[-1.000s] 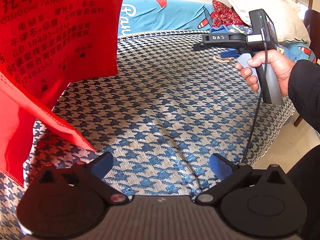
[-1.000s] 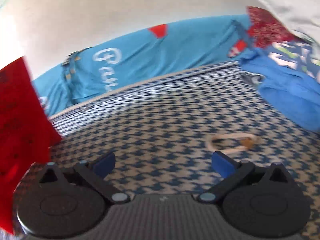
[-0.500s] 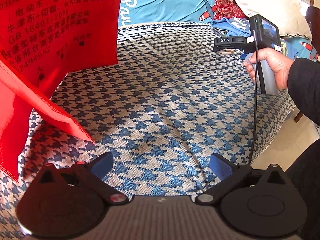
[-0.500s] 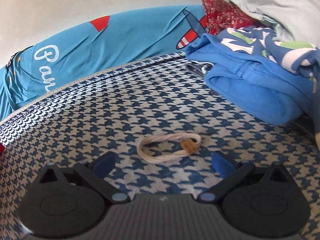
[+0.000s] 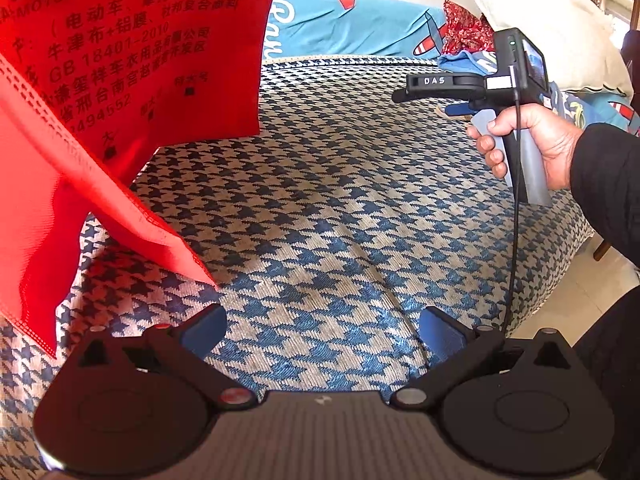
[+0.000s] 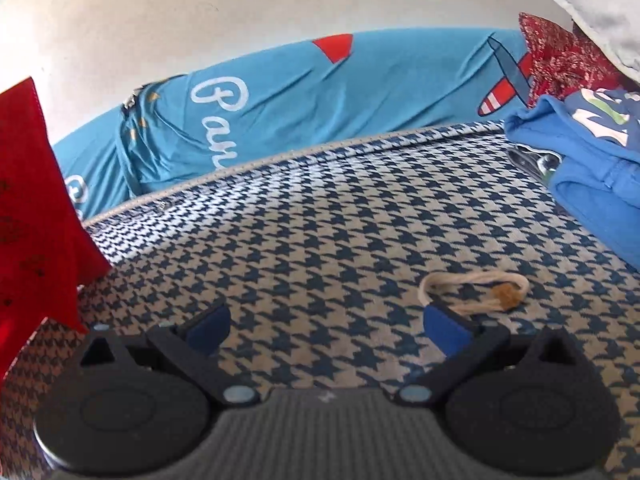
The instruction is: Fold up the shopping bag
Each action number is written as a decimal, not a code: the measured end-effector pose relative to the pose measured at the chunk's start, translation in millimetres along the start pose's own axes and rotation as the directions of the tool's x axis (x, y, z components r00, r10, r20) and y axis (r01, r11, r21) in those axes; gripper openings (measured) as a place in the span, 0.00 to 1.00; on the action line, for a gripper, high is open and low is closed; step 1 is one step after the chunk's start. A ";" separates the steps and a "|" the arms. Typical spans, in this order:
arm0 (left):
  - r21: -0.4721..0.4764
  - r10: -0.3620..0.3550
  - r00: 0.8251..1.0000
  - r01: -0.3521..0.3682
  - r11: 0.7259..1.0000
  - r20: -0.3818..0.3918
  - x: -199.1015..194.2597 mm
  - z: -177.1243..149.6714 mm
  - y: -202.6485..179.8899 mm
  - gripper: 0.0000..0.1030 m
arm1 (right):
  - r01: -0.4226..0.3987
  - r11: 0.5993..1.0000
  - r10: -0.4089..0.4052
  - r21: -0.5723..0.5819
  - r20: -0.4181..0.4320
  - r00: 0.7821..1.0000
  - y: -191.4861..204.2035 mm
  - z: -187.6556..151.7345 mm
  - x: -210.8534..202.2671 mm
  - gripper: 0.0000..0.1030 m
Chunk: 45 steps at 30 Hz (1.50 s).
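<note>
Here, both hand-held grippers (image 5: 322,328) (image 6: 328,330) wide, empty; red bag (image 5: 120,92) top cut off.

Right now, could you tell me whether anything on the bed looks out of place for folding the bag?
Yes: a small loop of pale cord lies loose on the houndstooth cover, just beyond the right gripper. The red shopping bag isn't laid flat.

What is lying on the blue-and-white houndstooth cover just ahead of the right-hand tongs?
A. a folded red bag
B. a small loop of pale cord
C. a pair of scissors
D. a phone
B: a small loop of pale cord lies flat on the blue-and-white houndstooth cover, just beyond the open right tongs.
</note>
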<state>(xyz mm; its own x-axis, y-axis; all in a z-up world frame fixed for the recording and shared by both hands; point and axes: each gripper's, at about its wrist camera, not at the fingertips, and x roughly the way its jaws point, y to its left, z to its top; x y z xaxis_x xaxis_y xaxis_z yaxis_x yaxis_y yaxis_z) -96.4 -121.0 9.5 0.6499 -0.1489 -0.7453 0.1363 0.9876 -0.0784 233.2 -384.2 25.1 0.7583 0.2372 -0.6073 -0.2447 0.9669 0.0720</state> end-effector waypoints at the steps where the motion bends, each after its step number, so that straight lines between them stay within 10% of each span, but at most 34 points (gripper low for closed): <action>1: 0.002 0.000 1.000 0.000 1.000 0.002 -1.6 -0.4 -0.2 1.00 | 0.048 0.999 -0.048 0.002 -0.017 0.999 1.6 0.1 -1.2 1.00; 6: -0.002 -0.006 1.000 0.006 1.000 0.004 -3.4 -0.3 -0.1 1.00 | 0.217 0.976 -0.216 0.023 -0.046 0.975 3.4 -3.3 -11.5 1.00; 20: 0.008 -0.017 0.999 0.017 1.000 -0.032 10.6 -2.7 -2.7 1.00 | 0.279 0.959 -0.277 0.048 -0.054 0.959 -25.9 -13.5 4.3 0.70; 28: 0.002 -0.025 0.998 0.025 1.000 -0.057 20.1 -5.5 1.2 1.00 | 0.256 0.966 -0.256 0.033 -0.006 0.967 -33.8 -4.5 19.8 0.66; 38: 0.018 -0.023 0.999 0.024 1.000 -0.046 23.2 -4.7 2.7 1.00 | 0.204 0.979 -0.204 0.019 0.047 0.978 -31.3 5.7 34.5 0.31; 45: 0.002 -0.010 0.999 0.010 1.000 -0.035 19.4 -1.5 5.6 1.00 | 0.001 0.997 0.003 -0.079 0.044 0.999 2.4 3.5 36.7 0.28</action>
<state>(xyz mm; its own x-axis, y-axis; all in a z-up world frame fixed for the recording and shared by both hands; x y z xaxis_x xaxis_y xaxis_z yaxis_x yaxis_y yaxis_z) -84.1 -118.3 -6.4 0.6224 -0.1565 -0.7669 0.1441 0.9860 -0.0842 262.6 -372.9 5.8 0.7833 0.2435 -0.5719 -0.2909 0.9567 0.0089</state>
